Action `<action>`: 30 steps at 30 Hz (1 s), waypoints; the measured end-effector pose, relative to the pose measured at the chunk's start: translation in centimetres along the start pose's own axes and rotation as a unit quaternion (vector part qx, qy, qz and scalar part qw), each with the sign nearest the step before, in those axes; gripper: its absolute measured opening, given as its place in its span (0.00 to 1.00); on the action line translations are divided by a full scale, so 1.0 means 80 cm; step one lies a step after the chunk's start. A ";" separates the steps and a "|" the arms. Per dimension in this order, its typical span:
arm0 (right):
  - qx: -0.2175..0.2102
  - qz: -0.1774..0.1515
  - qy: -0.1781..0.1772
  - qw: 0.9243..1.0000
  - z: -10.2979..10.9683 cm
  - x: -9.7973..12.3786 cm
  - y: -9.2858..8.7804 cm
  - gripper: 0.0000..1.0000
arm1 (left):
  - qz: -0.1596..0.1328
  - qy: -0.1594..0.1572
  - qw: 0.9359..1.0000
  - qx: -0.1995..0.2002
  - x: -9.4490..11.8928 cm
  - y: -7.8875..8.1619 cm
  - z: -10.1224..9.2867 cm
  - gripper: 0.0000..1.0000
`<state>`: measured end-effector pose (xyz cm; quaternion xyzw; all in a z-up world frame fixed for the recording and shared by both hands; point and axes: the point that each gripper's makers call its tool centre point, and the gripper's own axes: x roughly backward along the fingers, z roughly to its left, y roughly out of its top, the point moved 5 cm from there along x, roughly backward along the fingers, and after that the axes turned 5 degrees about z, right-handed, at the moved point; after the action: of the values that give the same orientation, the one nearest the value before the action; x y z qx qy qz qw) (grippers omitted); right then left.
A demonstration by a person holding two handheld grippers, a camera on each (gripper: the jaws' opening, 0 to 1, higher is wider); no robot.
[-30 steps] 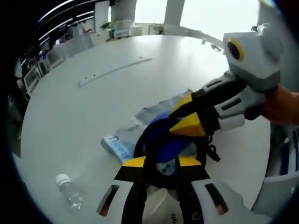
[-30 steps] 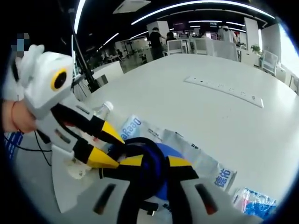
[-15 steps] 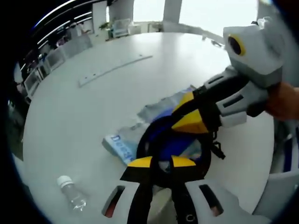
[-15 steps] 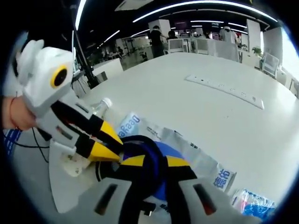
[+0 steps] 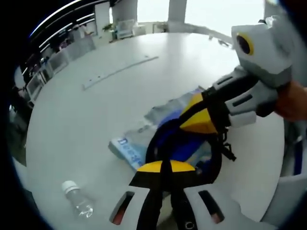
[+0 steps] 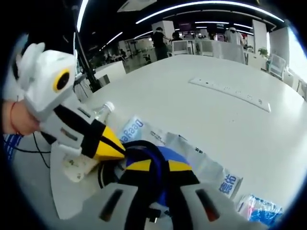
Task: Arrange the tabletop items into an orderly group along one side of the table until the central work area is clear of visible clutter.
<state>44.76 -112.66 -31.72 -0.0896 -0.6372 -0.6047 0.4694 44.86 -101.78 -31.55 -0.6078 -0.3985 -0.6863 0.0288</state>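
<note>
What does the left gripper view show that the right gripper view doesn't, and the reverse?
Left gripper view: bright windows, and the right gripper reaching in with a hand holding it. Right gripper view: a small blue packet, a white sheet, standing people, and the left gripper reaching in. Shared: the table, strip, bottle, printed bag and black loop, which both grippers appear shut on.

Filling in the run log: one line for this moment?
left gripper: shut on black strap | right gripper: shut on black strap | blue bag on silver packet | bottle lying aside
</note>
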 end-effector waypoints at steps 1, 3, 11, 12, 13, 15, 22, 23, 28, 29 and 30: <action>-0.002 0.001 0.009 1.000 0.002 -0.001 -0.001 0.02 | -0.001 -0.002 1.000 0.000 0.000 0.000 0.000 0.00; -0.002 0.000 0.010 1.000 0.001 -0.001 -0.002 0.01 | -0.003 -0.002 1.000 0.004 -0.001 -0.001 0.000 0.00; 0.005 0.001 0.007 1.000 0.001 0.000 -0.002 0.01 | -0.003 -0.003 1.000 0.009 0.001 -0.001 0.000 0.00; 0.006 0.000 0.007 1.000 0.001 0.000 -0.002 0.01 | -0.003 -0.004 1.000 0.010 0.001 -0.001 0.000 0.00; 0.005 0.000 0.007 1.000 0.001 0.000 -0.002 0.01 | -0.003 -0.005 1.000 0.015 0.001 -0.001 0.001 0.00; 0.005 0.001 0.007 1.000 0.001 0.000 -0.002 0.01 | -0.003 -0.006 1.000 0.014 0.001 -0.002 0.000 0.00; 0.003 -0.001 0.011 1.000 0.003 0.003 -0.002 0.00 | -0.005 -0.008 1.000 0.024 0.002 -0.002 0.000 0.00; 0.005 0.000 0.010 1.000 0.002 0.003 -0.002 0.00 | -0.005 -0.008 1.000 0.022 0.002 -0.002 0.000 0.00; 0.000 -0.003 0.013 1.000 0.003 0.006 0.000 0.00 | -0.009 -0.009 1.000 0.021 0.004 -0.001 0.000 0.00; 0.001 -0.003 0.012 1.000 0.003 0.006 0.000 0.00 | -0.011 -0.008 1.000 0.019 0.004 0.000 0.000 0.00; 0.000 -0.003 0.012 1.000 0.003 0.006 0.000 0.00 | -0.011 -0.009 1.000 0.018 0.004 0.000 0.000 0.00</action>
<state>44.38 -112.70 -31.31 -0.0808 -0.6321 -0.6067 0.4751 44.81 -101.62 -31.26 -0.6087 -0.4177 -0.6739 0.0290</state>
